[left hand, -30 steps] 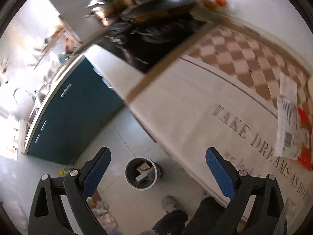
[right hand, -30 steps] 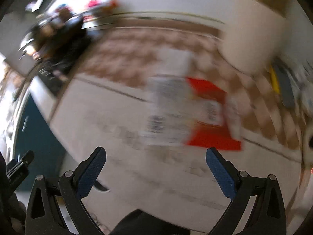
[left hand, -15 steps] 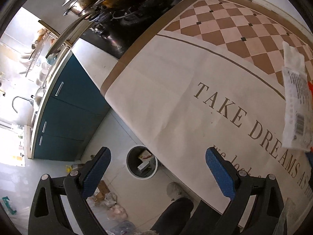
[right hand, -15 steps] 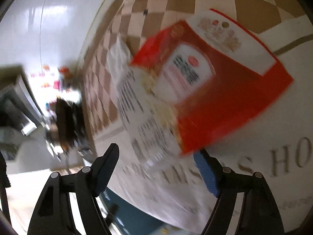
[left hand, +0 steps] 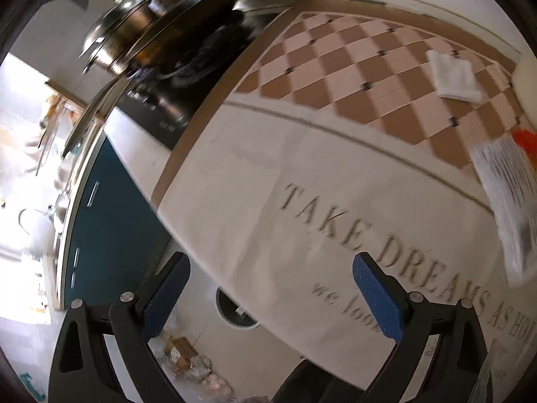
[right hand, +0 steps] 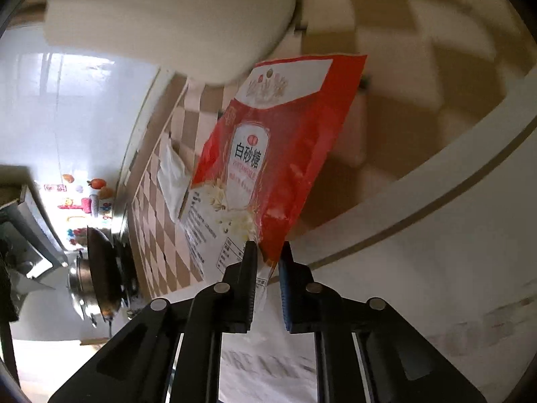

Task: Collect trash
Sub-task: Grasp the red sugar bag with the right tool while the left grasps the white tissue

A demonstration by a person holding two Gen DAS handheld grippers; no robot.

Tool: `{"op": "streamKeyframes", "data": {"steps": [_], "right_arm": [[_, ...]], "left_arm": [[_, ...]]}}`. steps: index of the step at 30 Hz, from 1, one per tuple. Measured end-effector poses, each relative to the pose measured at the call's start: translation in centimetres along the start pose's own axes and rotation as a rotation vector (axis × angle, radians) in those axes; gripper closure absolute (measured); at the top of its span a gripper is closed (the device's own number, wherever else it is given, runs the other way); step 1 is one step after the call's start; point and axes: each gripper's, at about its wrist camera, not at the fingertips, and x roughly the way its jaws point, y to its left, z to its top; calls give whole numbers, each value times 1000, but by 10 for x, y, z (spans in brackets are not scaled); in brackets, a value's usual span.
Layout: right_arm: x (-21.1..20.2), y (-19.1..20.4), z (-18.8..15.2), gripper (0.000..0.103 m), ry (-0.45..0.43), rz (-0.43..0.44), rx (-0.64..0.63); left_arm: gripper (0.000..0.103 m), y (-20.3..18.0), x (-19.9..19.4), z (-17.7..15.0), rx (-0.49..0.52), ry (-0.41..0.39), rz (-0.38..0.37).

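Sugar bag (right hand: 268,154), red and white, hangs pinched by one bottom corner in the right claw (right hand: 268,262), its long axis running up and away from the fingers, clear of the bench (right hand: 419,235). Relative to the bag, the waste bin (left hand: 235,312) sits on the floor below the bench edge, half hidden under the cloth's overhang, down by the left claw (left hand: 272,288). That left claw is spread wide and holds nothing, hovering over the "TAKE DREAMS" tablecloth (left hand: 302,174); the bag shows at its right edge. So the coming move is probably a carry leftward and down past the bench edge. A white plastic bag (left hand: 453,77) lies beyond on the checked part, likely next.
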Motion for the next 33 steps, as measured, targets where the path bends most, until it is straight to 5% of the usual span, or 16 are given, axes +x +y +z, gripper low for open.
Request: {"op": "streamKeyframes", "data": {"steps": [5, 11, 18, 24, 27, 33], "right_arm": [[-61, -26, 20, 90, -60, -158, -126], [-92, -57, 45, 91, -124, -145, -69], [-72, -68, 68, 91, -165, -136, 5], [-56, -68, 82, 91, -193, -163, 25], [-52, -71, 85, 91, -184, -172, 28], [-57, -63, 88, 91, -172, -172, -30]], "left_arm": [[4, -41, -3, 26, 69, -4, -96], [4, -99, 2, 96, 92, 32, -278], [5, -153, 29, 182, 90, -1, -301], [38, -172, 60, 202, 101, 24, -341], [95, -174, 55, 204, 110, 28, -388], [98, -166, 38, 180, 156, -3, -321]]}}
